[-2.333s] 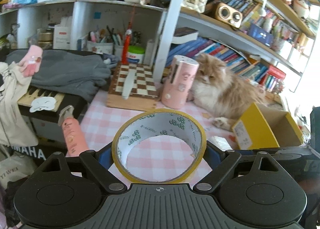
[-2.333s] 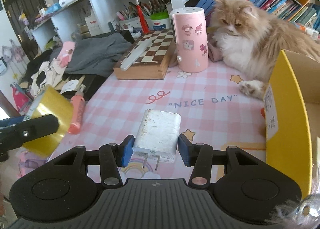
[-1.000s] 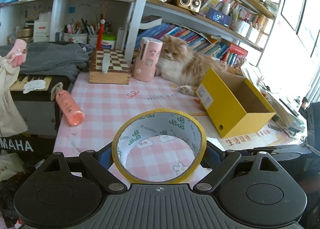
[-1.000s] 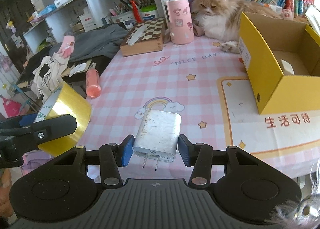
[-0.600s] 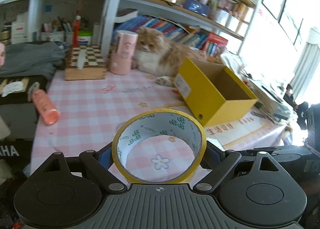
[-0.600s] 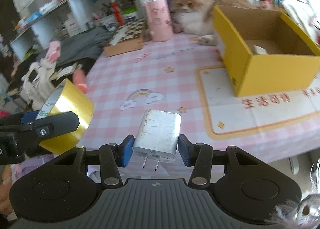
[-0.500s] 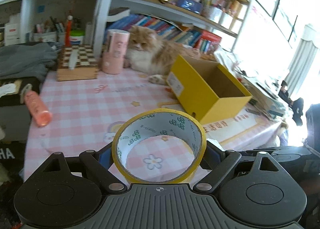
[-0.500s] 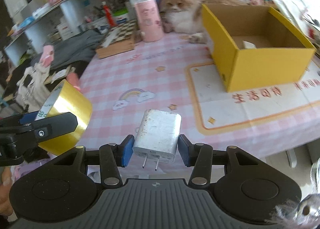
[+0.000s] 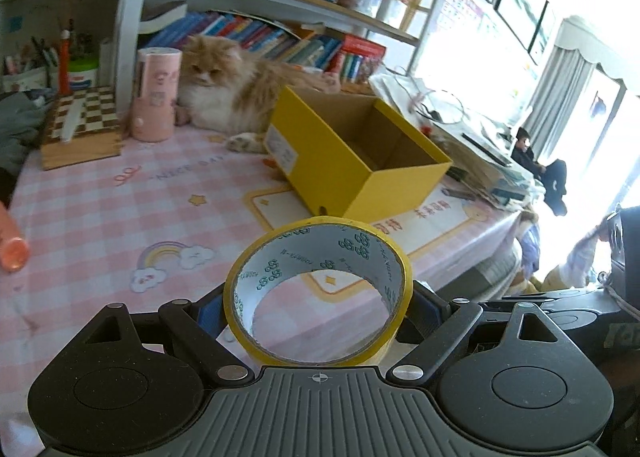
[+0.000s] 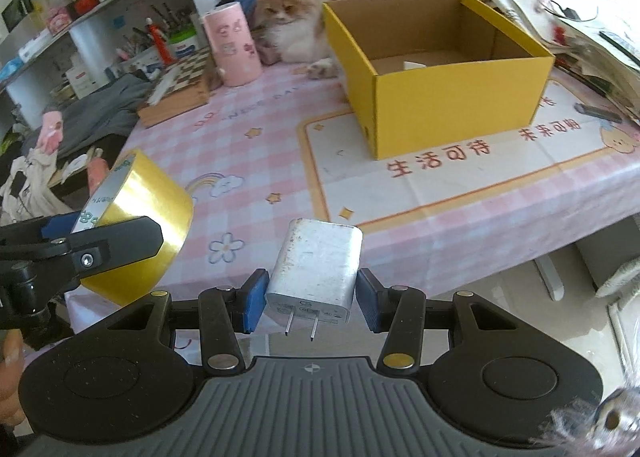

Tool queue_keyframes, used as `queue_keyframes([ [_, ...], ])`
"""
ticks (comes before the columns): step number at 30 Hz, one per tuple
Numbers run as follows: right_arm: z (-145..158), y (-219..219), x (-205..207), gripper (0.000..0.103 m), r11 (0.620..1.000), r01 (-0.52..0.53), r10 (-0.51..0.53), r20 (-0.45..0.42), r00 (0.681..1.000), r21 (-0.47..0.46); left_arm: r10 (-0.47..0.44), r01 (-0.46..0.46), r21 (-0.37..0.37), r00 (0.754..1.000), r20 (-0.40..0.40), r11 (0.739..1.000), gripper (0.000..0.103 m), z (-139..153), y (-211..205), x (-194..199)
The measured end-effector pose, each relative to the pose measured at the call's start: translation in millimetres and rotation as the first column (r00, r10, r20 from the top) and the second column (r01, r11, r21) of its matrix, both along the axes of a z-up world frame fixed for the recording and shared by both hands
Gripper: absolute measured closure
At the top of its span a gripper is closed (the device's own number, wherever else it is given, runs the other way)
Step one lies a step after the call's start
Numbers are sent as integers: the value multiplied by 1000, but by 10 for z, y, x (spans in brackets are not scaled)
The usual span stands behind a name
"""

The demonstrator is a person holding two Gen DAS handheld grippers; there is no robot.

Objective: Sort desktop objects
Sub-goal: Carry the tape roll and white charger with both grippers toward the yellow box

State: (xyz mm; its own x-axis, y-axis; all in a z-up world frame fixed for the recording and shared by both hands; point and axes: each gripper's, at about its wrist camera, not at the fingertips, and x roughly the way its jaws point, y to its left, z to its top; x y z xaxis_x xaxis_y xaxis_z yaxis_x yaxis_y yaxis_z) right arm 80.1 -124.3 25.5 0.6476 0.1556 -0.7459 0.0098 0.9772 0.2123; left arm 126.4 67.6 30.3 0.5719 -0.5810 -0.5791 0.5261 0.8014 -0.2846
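Between the left claw pads: one tape roll, yellow, clamped across its width, bore facing the camera. Between the right claw pads: one white charger, clamped on its two flanks, two prongs pointing back toward the camera. Both carried clear of the bench, just off its near edge.

Compared with a second ago: both views swung toward the yellow box, now larger and nearer centre; pink bottle pushed to the left margin of the left view. Grips unchanged. Probable meaning: pick-up finished for both items, transport toward the box under way, release not yet done.

Counted outward: two claws, two carried items; one open box, holding one small white piece; one pink cylinder; one chessboard; one cat lying against the box's far side.
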Motion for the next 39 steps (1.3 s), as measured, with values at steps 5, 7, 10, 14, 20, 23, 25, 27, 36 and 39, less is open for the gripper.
queue_keyframes([
  [5,-17,-142,-39,58,1000,27,-27,-6,1000,-2,-41,41,13,999,-9,999,12,-20,-191,18],
  [7,-21,-203,-45,58,999,33,-33,-9,999,0,-50,50,15,999,-6,999,12,-18,-261,21],
  [10,-18,-295,-36,58,999,34,-34,-7,999,-2,-53,53,17,999,-5,998,12,-14,-384,39],
  [14,-15,-459,-12,58,1000,28,-28,-1,1000,-7,-50,50,22,999,4,998,12,1,-579,55],
  [20,-6,-768,50,58,1000,6,-6,6,1000,-12,-40,40,43,999,2,998,12,4,-938,88],
  [23,-5,-968,99,58,1000,-3,3,-2,1000,-3,-39,38,59,999,5,998,12,2,-1142,83],
  [25,-12,-1106,142,58,1000,-7,7,-11,1000,7,-22,21,69,1000,4,997,12,-11,-1256,87],
  [27,-14,-1243,180,58,1000,-14,14,-17,1000,14,1,-1,72,1000,-1,997,12,-18,-1338,98],
  [36,-39,-1726,394,58,997,-63,64,-31,997,47,50,-50,98,999,3,994,12,-58,-1785,128],
  [39,-31,-1868,483,58,996,-81,82,-22,996,49,72,-74,100,997,22,992,12,-46,-1906,134],
])
